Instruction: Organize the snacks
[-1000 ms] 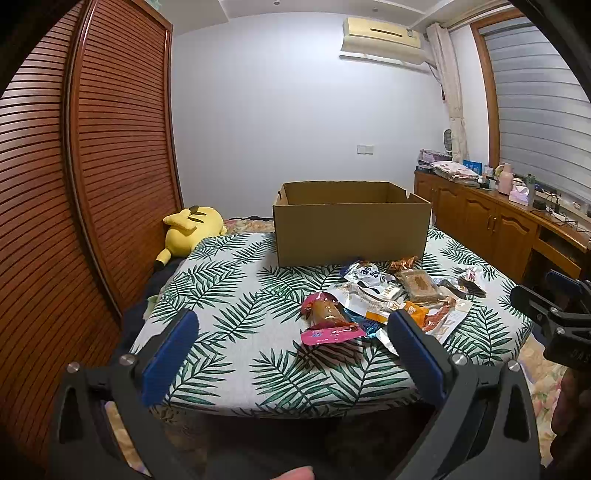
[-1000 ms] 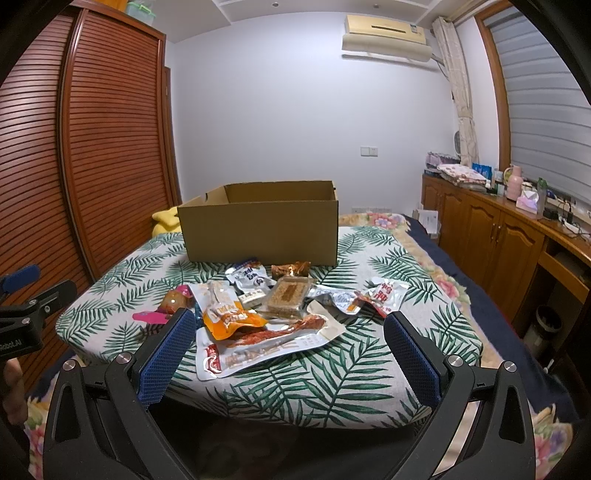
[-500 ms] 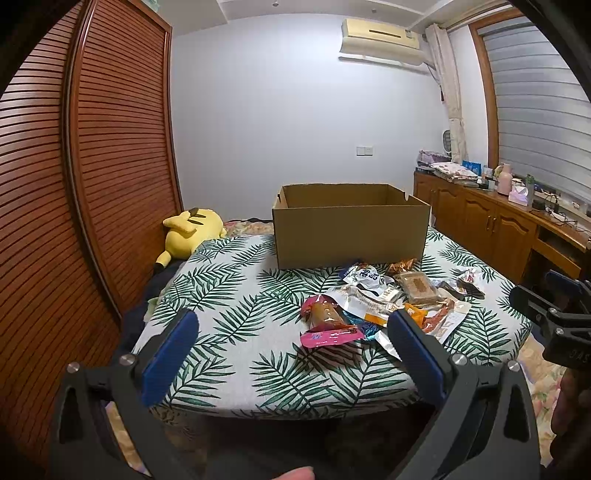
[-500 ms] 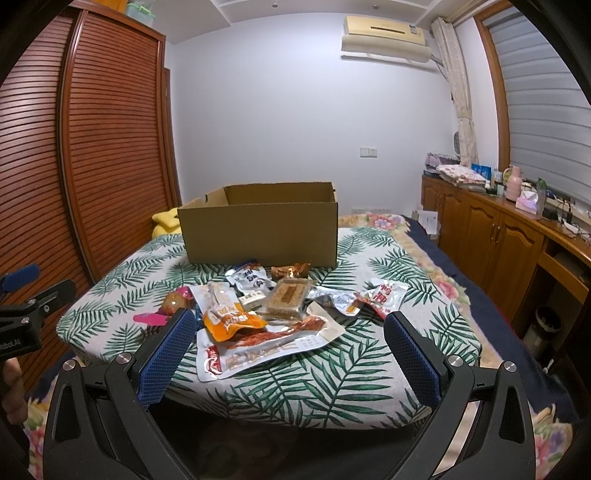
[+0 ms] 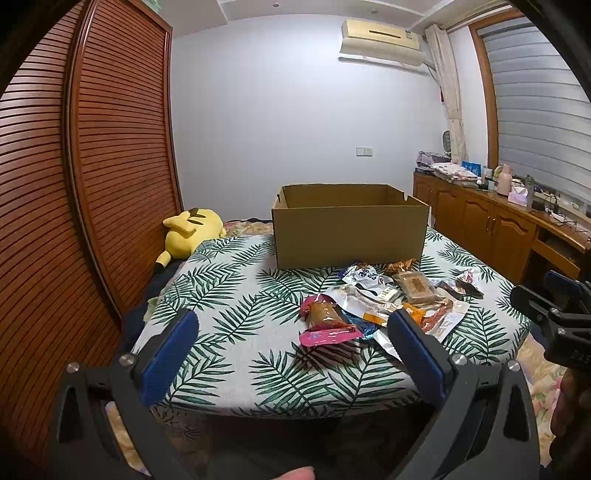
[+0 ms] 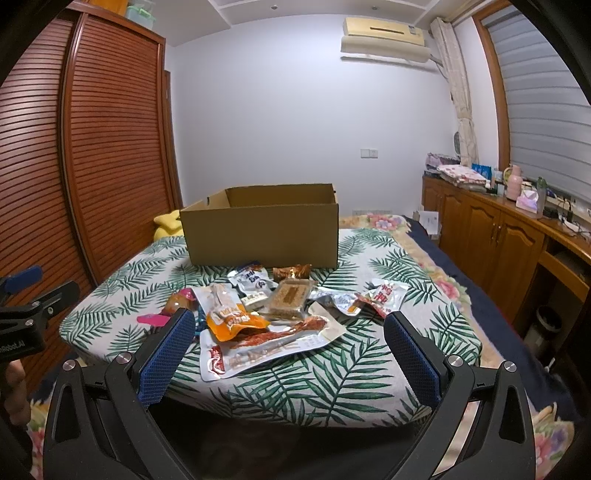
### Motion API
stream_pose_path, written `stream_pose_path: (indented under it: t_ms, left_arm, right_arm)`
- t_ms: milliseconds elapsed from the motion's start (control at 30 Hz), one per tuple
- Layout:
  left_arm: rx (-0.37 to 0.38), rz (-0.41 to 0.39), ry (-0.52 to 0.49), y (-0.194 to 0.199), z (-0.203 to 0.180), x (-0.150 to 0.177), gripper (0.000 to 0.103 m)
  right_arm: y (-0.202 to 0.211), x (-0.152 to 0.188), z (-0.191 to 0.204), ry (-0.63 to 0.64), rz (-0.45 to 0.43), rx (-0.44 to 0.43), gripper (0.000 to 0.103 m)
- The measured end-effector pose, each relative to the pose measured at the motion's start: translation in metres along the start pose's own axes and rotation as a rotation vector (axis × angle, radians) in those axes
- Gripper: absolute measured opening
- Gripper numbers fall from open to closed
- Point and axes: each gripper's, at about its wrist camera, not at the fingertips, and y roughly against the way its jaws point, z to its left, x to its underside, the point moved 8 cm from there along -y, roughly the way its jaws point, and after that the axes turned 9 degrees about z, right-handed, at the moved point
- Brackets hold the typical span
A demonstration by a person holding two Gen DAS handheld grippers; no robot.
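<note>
Snacks (image 6: 273,314) beyond open right hand-held gripper (image 6: 288,328)

A white-walled bedroom is bounded at left by a louvred wooden wardrobe (image 5: 92,177); an air conditioner (image 6: 386,35) is mounted above wooden cabinets (image 6: 491,240) beneath a shuttered window (image 5: 539,110).

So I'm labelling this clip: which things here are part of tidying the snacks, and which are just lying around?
Part of the job:
snack packets
cardboard box
left claw, open
right claw, open

Just lying about:
yellow plush toy
pink flask
tissue pack
folded cloths
</note>
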Motion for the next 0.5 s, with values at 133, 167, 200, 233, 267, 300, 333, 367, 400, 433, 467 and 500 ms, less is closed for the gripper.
stream_pose_path:
  t_ms: [133, 167, 200, 233, 267, 300, 333, 367, 400, 433, 467, 500]
  left_arm:
    - [0.001, -0.001, 0.001, 0.0003, -0.0004, -0.0001, 0.103]
    - [0.000, -0.001, 0.001, 0.0005, -0.0006, 0.0001, 0.103]
    - [0.000, -0.001, 0.001, 0.0007, -0.0007, 0.0001, 0.103]
    - [0.001, -0.001, 0.001, 0.0006, -0.0006, 0.0002, 0.103]
    - [0.001, -0.001, 0.001, 0.0007, -0.0006, 0.0001, 0.103]
    - [0.001, -0.001, 0.001, 0.0006, -0.0007, 0.0002, 0.103]
    - [0.001, -0.001, 0.002, 0.0006, -0.0008, 0.0002, 0.103]
    - [0.001, -0.001, 0.002, 0.0009, -0.0010, 0.0004, 0.103]
    - [0.002, 0.000, 0.003, 0.0010, -0.0011, 0.0003, 0.103]
    - [0.002, -0.001, 0.003, 0.0013, -0.0012, 0.0006, 0.103]
    - [0.002, 0.000, 0.003, 0.0014, -0.0015, 0.0006, 0.103]
    - [0.003, 0.000, 0.002, 0.0015, -0.0016, 0.0007, 0.103]
  right_arm:
    - [0.0008, 0.0006, 0.0008, -0.001, 0.000, 0.003, 0.103]
    - [0.0012, 0.0005, 0.0006, -0.003, 0.000, 0.003, 0.103]
    - [0.0011, 0.0006, 0.0004, -0.003, -0.001, 0.004, 0.103]
    - [0.0012, 0.0017, -0.0007, -0.003, -0.002, 0.004, 0.103]
    - [0.0019, 0.0018, -0.0010, -0.004, -0.002, 0.003, 0.103]
    - [0.0020, 0.0019, -0.0008, -0.003, -0.002, 0.003, 0.103]
    - [0.0018, 0.0018, -0.0010, -0.003, -0.002, 0.004, 0.103]
    - [0.0019, 0.0021, -0.0012, -0.001, -0.001, 0.005, 0.103]
    - [0.0022, 0.0024, -0.0010, 0.001, -0.001, 0.006, 0.103]
    - [0.0019, 0.0029, -0.0011, 0.001, 0.000, 0.005, 0.103]
    - [0.0022, 0.0032, -0.0013, 0.000, 0.000, 0.005, 0.103]
    - [0.0029, 0.0030, -0.0012, 0.000, -0.001, 0.004, 0.103]
